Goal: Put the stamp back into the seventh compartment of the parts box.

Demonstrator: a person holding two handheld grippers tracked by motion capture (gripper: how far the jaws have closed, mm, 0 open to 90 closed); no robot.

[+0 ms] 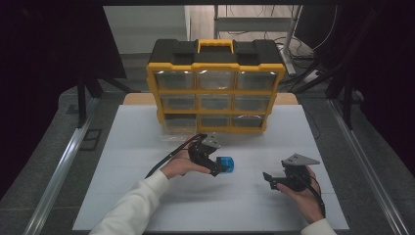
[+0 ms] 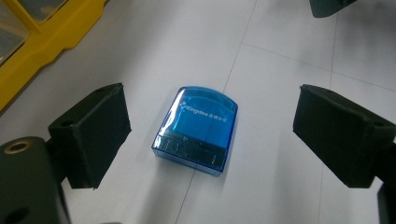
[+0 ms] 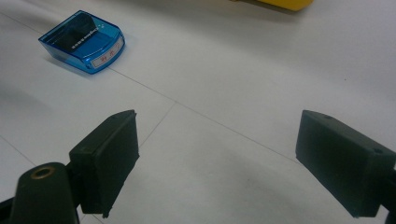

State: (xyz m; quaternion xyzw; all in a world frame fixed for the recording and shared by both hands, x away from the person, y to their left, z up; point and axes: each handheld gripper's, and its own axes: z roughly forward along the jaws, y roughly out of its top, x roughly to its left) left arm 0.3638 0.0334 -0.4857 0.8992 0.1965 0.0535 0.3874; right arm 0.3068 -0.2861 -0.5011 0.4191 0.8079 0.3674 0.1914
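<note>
The blue box is seen lying flat on the white worktop, approx. centre, in front of the yellow organiser but apart from it; it is a small translucent case w/ a rounded end and white print on top; what it contains cannot be told. It is framed between the jaws of the left gripper, which are spread wide, w/ clear gaps on both sides; nothing is held, no contact is seen. In the high view the left gripper is held just at the box. The right gripper is also wide open and empty, kept well to the right, pointed toward the box from a distance; in the high view it is seen low over bare worktop.

Progress, as judged: very early; approach and alignment appear done; closing, lift and any placing (perhaps into an organiser drawer, all of which look shut bar possibly the lower left, which cannot be told) are left. No part of the box has been moved off the worktop yet.
</note>
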